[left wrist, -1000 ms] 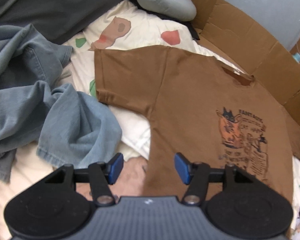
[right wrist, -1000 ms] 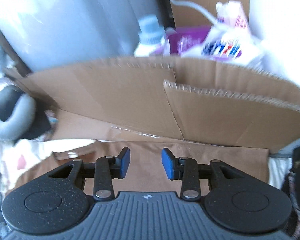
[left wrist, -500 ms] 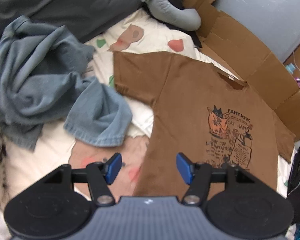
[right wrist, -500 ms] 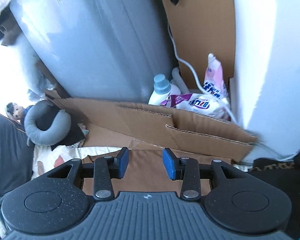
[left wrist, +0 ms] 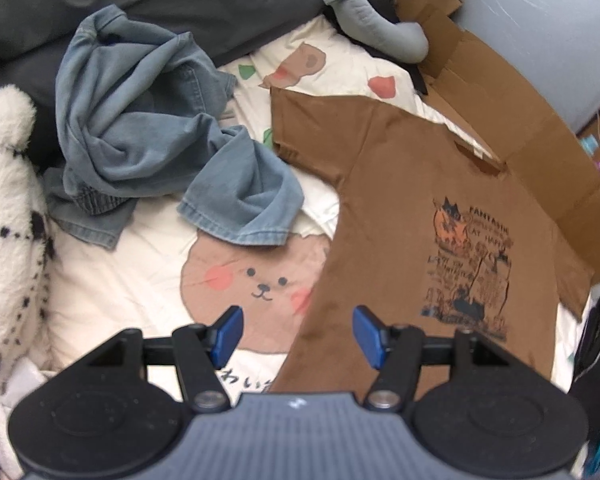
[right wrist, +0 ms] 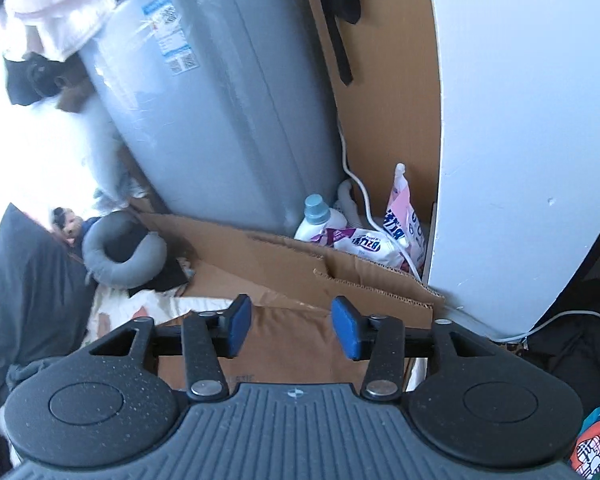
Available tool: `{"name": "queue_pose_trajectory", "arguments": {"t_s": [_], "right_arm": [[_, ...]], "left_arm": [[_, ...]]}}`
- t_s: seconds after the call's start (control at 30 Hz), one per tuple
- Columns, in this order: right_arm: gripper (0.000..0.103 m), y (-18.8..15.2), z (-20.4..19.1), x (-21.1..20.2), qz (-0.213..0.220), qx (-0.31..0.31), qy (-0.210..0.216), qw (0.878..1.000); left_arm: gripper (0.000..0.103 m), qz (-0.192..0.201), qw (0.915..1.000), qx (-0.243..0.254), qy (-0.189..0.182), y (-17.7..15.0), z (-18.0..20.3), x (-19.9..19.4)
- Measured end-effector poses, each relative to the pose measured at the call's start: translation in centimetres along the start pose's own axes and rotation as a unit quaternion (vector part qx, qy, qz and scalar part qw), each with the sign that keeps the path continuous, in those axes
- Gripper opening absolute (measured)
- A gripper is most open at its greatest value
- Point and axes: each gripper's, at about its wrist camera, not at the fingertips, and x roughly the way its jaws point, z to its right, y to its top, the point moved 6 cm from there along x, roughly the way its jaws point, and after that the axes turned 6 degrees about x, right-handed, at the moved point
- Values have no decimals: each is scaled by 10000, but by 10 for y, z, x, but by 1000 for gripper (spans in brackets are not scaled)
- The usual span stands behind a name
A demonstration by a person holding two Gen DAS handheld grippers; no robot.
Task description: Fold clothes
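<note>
Brown T-shirt (left wrist: pixel 400 208) spread flat, front side up, across right half of left wrist view, on cream bedsheet (left wrist: pixel 124 280) with bear print. One short sleeve stretched toward upper centre, neck opening at upper right, black and orange cat print with text on chest. Cloth mostly smooth. Crumpled blue denim garment (left wrist: pixel 148 128) at upper left, one corner just beside the sleeve. Left gripper (left wrist: pixel 298 340) spread apart above the shirt side edge, nothing between. Right gripper (right wrist: pixel 291 330) spread too, just been opening, empty, cardboard (right wrist: pixel 300 268) behind.
</note>
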Motion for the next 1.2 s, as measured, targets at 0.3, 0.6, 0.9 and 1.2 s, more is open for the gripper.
{"name": "queue_pose_trajectory", "arguments": {"t_s": [0.3,0.6,0.9,1.2], "right_arm": [[53,-56,66,-38,-79,-2,242,9997],[54,-120,104,-56,-67,-40,233,9997],[54,-182,123,-57,-246,-205,85,9995],[54,-253,138,-30,-637,-37,101,9979]], "left_arm": [[65,-33,9996,179,195,-6,-14,-41],[69,199,9970,685,291,4,-7,-76],[69,153,9908,1341,-61,-11,15,-56],[68,18,9910,1326,-169,-34,2,-36]]}}
